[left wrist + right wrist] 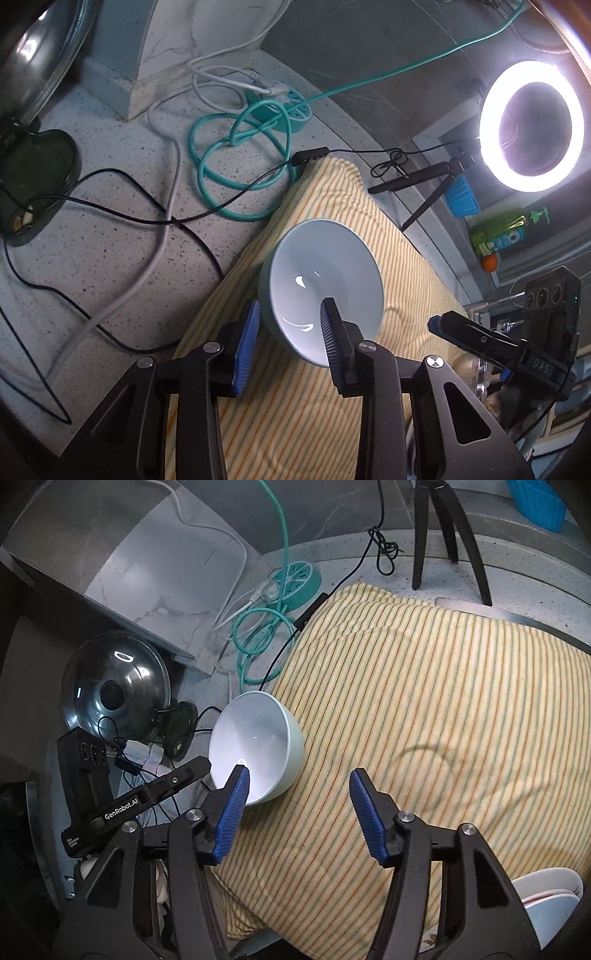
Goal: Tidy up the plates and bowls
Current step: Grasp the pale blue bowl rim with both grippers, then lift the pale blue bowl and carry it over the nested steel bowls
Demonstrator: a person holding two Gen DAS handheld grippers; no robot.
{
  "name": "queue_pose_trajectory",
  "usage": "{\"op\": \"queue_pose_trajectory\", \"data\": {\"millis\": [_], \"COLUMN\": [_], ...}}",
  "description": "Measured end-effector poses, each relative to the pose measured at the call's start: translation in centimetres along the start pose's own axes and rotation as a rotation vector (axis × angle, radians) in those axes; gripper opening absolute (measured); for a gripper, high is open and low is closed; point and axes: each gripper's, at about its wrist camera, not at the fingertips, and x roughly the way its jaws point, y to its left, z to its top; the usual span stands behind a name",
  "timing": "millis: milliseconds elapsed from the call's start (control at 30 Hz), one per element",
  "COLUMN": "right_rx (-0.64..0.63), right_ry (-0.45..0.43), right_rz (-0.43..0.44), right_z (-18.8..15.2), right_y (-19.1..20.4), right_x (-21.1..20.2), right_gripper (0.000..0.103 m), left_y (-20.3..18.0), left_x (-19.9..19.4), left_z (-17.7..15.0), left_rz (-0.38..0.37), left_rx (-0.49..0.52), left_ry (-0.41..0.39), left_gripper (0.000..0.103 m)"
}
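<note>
A pale blue bowl point(325, 266) point(255, 738) sits at the left edge of a yellow striped cloth point(399, 258) point(424, 686). My left gripper point(291, 302) straddles its near rim. One blue pad lies against the outer wall and the other stands inside the bowl against the rim, so it is shut on the bowl. In the right wrist view the left gripper point(184, 775) reaches the bowl from the left. My right gripper point(300, 773) hangs open over the cloth just right of the bowl, with nothing between its fingers. A small stack of white plates point(546, 901) shows at the lower right.
Teal, white and black cables point(229, 162) and a round teal power strip point(295, 579) lie on the speckled counter point(110, 258) beyond the bowl. A dark pot lid point(114, 690) leans at the left. A lit ring light point(532, 125) on a tripod, a blue cup point(461, 199) and a green bottle point(502, 232) stand to the right.
</note>
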Motion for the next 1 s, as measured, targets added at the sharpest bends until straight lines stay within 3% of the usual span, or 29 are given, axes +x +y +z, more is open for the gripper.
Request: {"op": "queue_pose_trajectory", "data": {"millis": [333, 600, 833, 1000], "right_rx": [0.023, 0.009, 0.011, 0.018], "right_ry": [0.071, 0.110, 0.100, 0.058], "right_rz": [-0.012, -0.040, -0.047, -0.042], "right_z": [1.8, 1.7, 1.4, 0.7], "right_y": [0.3, 0.4, 0.8, 0.8], "right_x": [4.5, 6.7, 6.1, 3.2], "right_gripper": [0.039, 0.016, 0.012, 0.012], "left_y": [0.2, 0.6, -0.2, -2.2], "left_x": [1.3, 2.0, 1.5, 0.4], "left_z": [0.9, 0.9, 0.7, 0.2], "left_rz": [0.003, 0.009, 0.004, -0.027], "left_rx": [0.012, 0.022, 0.037, 0.080], "left_ry": [0.025, 0.051, 0.047, 0.042], "left_gripper": [0.026, 0.019, 0.019, 0.019]}}
